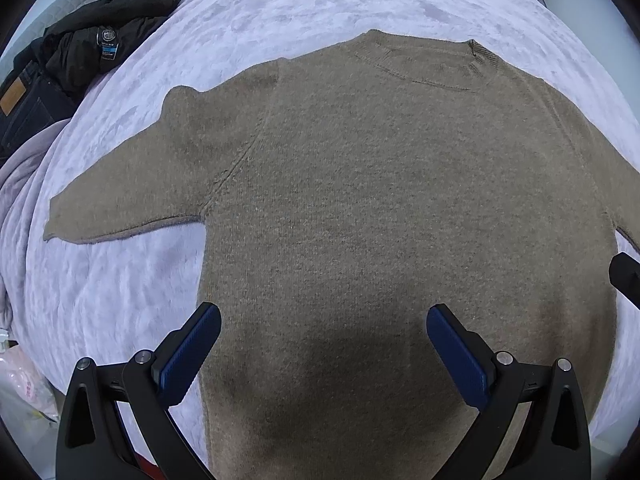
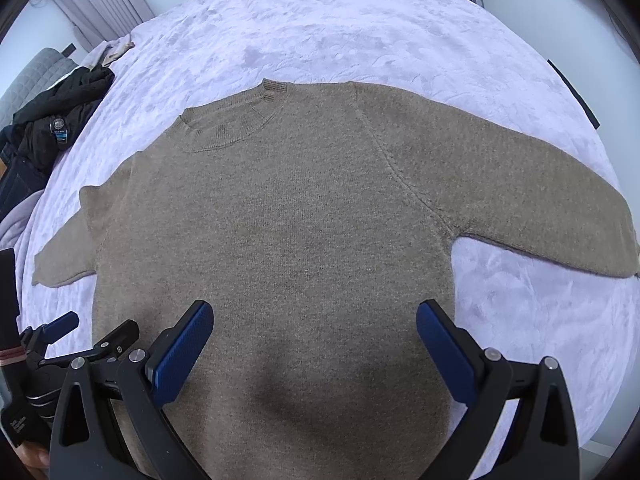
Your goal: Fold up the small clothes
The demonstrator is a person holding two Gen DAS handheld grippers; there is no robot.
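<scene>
Blue-padded fingers of the left gripper [image 1: 323,334] and right gripper [image 2: 314,330] stand wide apart, holding nothing, above the near hem of a flat brown knitted sweater [image 1: 380,208] spread on a lilac plush bedspread [image 1: 280,4], collar far, sleeves out sideways. Soft, limp and probably light, it should be pinched at a sleeve cuff [image 1: 60,220] or hem corner.

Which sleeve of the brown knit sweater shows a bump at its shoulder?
The left sleeve of the brown knit sweater: its upper edge humps near the shoulder, while the right sleeve lies smooth.
</scene>
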